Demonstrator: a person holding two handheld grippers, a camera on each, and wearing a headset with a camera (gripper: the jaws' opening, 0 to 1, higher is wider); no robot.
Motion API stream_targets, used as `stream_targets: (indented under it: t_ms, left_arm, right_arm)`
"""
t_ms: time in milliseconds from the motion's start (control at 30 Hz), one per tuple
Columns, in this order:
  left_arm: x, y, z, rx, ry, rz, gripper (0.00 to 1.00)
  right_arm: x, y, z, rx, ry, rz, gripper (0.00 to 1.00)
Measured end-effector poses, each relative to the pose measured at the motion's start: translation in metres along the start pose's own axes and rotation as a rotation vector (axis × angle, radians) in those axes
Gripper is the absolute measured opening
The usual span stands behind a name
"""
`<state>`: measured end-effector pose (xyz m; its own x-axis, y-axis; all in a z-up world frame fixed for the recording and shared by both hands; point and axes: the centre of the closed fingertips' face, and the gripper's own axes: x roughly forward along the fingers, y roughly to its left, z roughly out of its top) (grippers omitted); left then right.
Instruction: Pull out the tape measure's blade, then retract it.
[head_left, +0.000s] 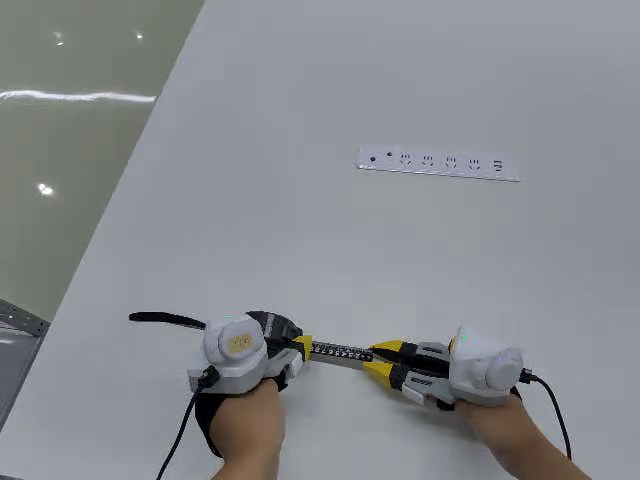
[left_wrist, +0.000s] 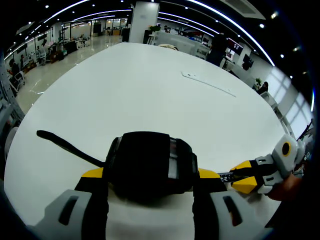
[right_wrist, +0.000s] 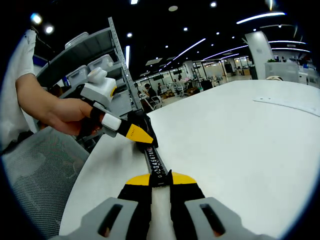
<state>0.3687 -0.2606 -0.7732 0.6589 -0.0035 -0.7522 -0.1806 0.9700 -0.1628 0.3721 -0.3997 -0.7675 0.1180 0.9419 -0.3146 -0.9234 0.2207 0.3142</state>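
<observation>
Fingers (left_wrist: 93, 174) of the left gripper (left_wrist: 151, 174) squeeze the tape measure (left_wrist: 150, 155) at the near edge of the table (head_left: 330, 240), the right gripper (right_wrist: 162, 179) pinches its blade (right_wrist: 154, 161), seemingly just partly out, so pull it farther right.

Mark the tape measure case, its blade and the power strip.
tape measure case (left_wrist: 149, 162), left gripper view, black housing face.
blade (right_wrist: 155, 163), right gripper view, numbered strip.
power strip (head_left: 438, 162), head view, middle sockets.
</observation>
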Motion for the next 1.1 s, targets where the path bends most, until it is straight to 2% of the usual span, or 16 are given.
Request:
stream_targets:
  t_ms: [167,1100]
  left_arm:
    - [0.001,0.0,0.0,0.0,0.001,0.0,0.67]
    - [0.0,-0.001,0.0,0.0,0.003,-0.005,0.67]
  right_arm:
    - [0.005,0.003,-0.001,-0.015,0.02,0.002,0.12]
    - [0.028,0.005,0.005,-0.009,0.021,0.009,0.11]
